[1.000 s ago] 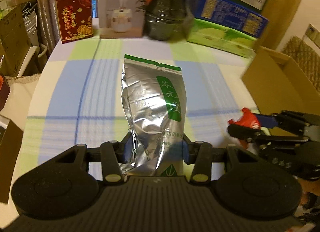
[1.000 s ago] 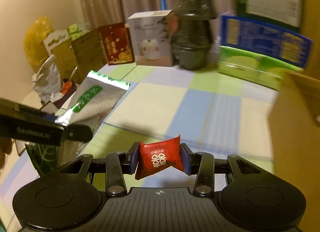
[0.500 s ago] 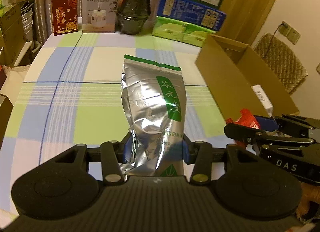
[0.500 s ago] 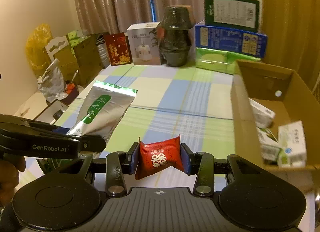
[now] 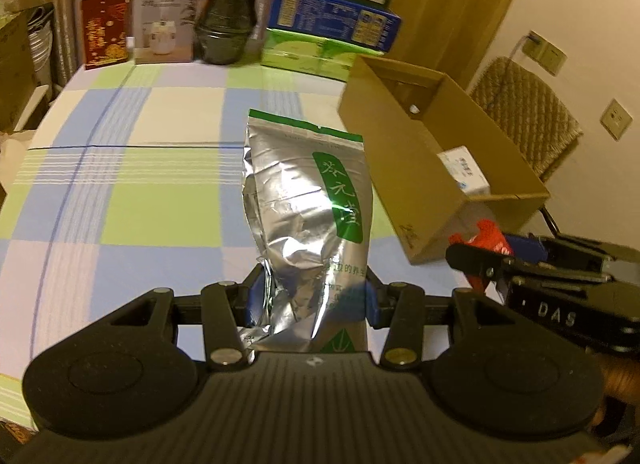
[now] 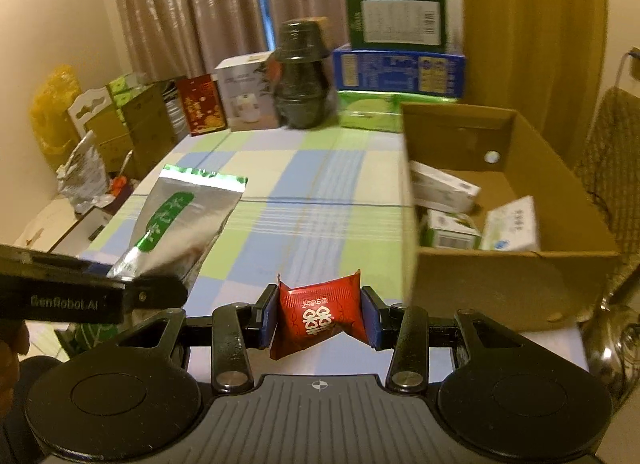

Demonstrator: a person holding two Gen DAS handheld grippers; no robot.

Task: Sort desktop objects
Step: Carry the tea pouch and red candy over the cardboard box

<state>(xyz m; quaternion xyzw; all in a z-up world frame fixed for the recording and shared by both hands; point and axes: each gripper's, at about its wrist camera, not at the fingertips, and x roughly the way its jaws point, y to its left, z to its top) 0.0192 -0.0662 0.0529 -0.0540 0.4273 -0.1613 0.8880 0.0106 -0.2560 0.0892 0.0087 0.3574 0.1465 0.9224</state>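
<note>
Crinkled glossy foil pouch (image 5: pixel 308 220); shiny red plastic wrapper (image 6: pixel 320 314); matt brown cardboard box (image 6: pixel 516 284); checked cloth tablecloth (image 5: pixel 140 184).

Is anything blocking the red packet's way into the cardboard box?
Nothing visible does. The red packet is held above the table, and only the box's near wall lies ahead to clear. The box's top is open, with room among the cartons inside.

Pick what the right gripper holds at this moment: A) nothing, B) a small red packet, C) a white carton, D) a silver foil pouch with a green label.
B: in the right wrist view the right gripper has its blue pads pressed on both sides of a small red packet.
</note>
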